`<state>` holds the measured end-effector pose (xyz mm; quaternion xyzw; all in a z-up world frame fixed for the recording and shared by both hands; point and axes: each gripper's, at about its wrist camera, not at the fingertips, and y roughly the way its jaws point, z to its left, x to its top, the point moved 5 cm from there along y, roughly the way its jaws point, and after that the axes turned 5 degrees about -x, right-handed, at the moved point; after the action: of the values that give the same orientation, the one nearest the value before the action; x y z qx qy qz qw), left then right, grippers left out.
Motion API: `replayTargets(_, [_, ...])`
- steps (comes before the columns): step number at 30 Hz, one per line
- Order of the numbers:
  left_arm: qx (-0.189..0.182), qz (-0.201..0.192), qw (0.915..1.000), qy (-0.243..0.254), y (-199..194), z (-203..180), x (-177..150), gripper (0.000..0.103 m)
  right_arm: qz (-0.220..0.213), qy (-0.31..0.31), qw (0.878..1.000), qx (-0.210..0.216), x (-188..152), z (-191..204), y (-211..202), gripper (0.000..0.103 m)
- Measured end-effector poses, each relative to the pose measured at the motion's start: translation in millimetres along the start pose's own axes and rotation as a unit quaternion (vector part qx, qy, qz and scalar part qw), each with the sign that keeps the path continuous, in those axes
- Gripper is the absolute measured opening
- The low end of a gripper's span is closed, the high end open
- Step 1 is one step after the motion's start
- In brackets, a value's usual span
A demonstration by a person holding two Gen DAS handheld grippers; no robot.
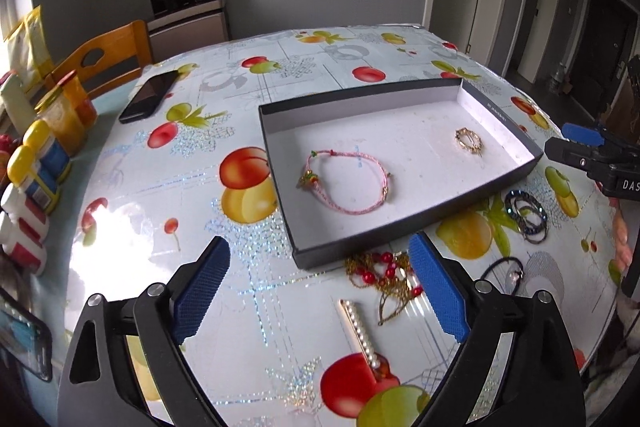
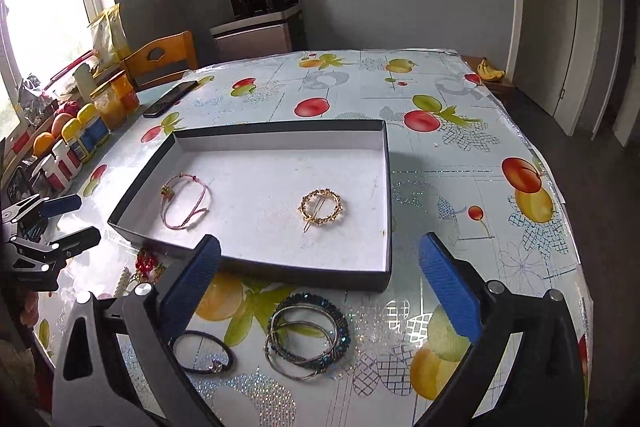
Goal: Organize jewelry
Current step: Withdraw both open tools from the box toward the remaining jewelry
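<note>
A black box lid with a white inside (image 1: 404, 143) (image 2: 256, 163) lies on the table. In it are a pink cord bracelet (image 1: 347, 183) (image 2: 185, 202) and a gold round hair clip (image 1: 469, 140) (image 2: 322, 209). In front of it lie a red bead gold necklace (image 1: 382, 277), a pearl hair clip (image 1: 362, 333), stacked bangles (image 2: 308, 337) (image 1: 527, 217) and a black hair tie (image 2: 204, 351) (image 1: 502, 269). My left gripper (image 1: 320, 291) is open above the necklace. My right gripper (image 2: 320, 291) is open above the bangles.
A black phone (image 1: 149, 95) lies at the back left. Bottles and jars (image 1: 44, 155) line the left table edge, beside a wooden chair (image 1: 106, 57). The table's right edge (image 2: 560, 195) drops to the floor.
</note>
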<state>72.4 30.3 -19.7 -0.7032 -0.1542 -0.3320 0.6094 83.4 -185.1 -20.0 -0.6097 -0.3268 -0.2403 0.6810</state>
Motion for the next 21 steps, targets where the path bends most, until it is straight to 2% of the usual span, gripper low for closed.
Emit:
replayTargets(5, [0.001, 0.022, 0.9997, 0.0, -1.5, -4.9, -31.9, 0.093, 0.007, -0.021, 1.0, 0.002, -18.9, 9.2, -11.2, 0.098])
replayTargets(11, [-0.003, 0.046, 0.9989, 0.005, 4.0, -11.5, -63.6, 0.093, 0.048, -0.064, 0.996, 0.025, -56.2, 32.1, -10.3, 0.098])
replayTargets(21, [-0.002, 0.051, 0.9987, 0.008, 8.2, -20.6, -76.9, 0.093, 0.077, -0.093, 0.991, 0.06, -92.9, 61.2, -11.2, 0.098])
